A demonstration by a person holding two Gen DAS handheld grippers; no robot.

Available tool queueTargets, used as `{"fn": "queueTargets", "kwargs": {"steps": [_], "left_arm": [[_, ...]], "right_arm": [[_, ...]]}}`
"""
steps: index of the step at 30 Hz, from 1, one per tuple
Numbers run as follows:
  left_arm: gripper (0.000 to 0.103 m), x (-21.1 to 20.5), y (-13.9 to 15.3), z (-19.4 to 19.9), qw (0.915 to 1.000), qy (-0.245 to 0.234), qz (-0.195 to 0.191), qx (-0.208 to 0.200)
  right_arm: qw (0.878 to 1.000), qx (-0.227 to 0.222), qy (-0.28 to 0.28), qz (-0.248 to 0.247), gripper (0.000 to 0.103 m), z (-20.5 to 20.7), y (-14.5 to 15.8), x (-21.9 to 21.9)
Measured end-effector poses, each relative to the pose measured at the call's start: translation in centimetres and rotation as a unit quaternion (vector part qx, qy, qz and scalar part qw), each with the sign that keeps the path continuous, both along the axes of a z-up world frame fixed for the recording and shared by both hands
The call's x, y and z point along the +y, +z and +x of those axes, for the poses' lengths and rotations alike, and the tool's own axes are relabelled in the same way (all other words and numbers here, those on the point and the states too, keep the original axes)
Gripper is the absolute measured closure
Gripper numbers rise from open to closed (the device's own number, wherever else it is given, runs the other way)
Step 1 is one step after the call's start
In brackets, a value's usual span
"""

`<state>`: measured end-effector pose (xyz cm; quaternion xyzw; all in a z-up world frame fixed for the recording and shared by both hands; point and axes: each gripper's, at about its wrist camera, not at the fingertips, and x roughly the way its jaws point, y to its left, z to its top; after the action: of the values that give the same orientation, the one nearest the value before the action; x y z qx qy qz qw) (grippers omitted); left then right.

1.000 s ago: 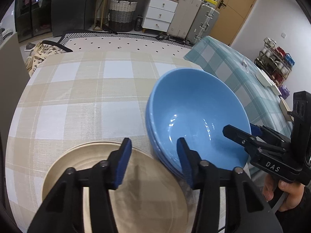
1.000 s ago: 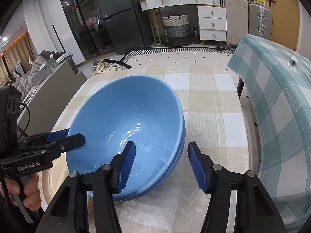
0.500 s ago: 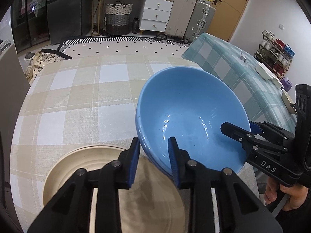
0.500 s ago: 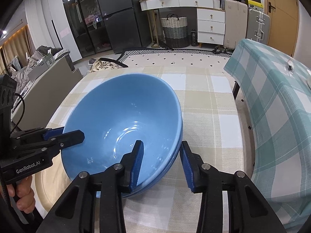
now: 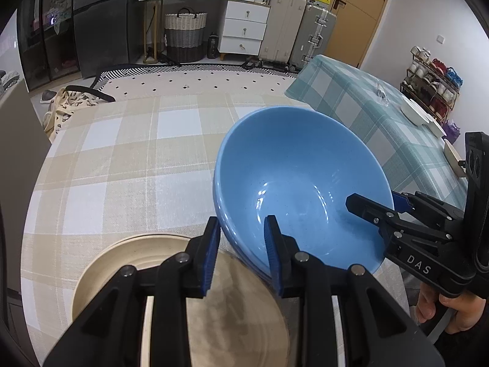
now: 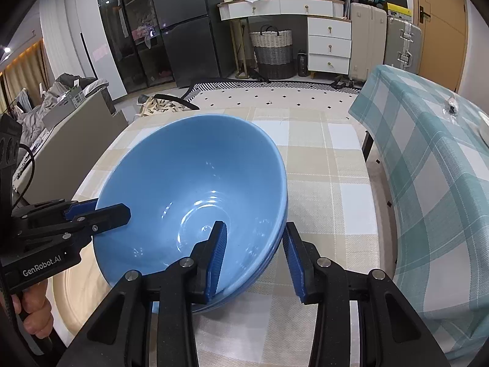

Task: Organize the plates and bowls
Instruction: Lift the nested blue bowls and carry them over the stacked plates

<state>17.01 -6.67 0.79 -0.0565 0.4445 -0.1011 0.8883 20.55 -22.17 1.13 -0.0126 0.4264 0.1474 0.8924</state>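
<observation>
Checked cloth is covering the table [image 5: 122, 168], with drawers and suitcases standing along the far wall. Left tongs [image 5: 241, 253] are straddling the near-left rim of the blue bowls [image 5: 299, 189], one finger outside and one inside, and their jaws have just been closing onto that rim; they are now clamped on it. Right tongs [image 6: 255, 253] are doing the same on the opposite side, one pad inside the bowl and one outside against the stacked rims, also freshly closed and gripping. Two grips on opposite edges are likely there because the nested bowls are wide and heavy, so one pinch alone would let them tip. The stack is sitting tilted, its left edge riding over the beige plate [image 5: 128, 263] beside it, its right part over the cloth. Judging by this, the pair of tongs is preparing to lift the bowls together, perhaps onto the plate.
</observation>
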Motion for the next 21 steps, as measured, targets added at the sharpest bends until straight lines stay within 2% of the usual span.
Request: {"fn": "queueTargets", "kwargs": {"steps": [21], "left_arm": [[0.076, 0.6, 3.6, -2.8, 0.9991, 0.008, 0.001, -0.042]], "right_arm": [[0.999, -0.052, 0.004, 0.012, 0.064, -3.2, 4.4, 0.6]]}}
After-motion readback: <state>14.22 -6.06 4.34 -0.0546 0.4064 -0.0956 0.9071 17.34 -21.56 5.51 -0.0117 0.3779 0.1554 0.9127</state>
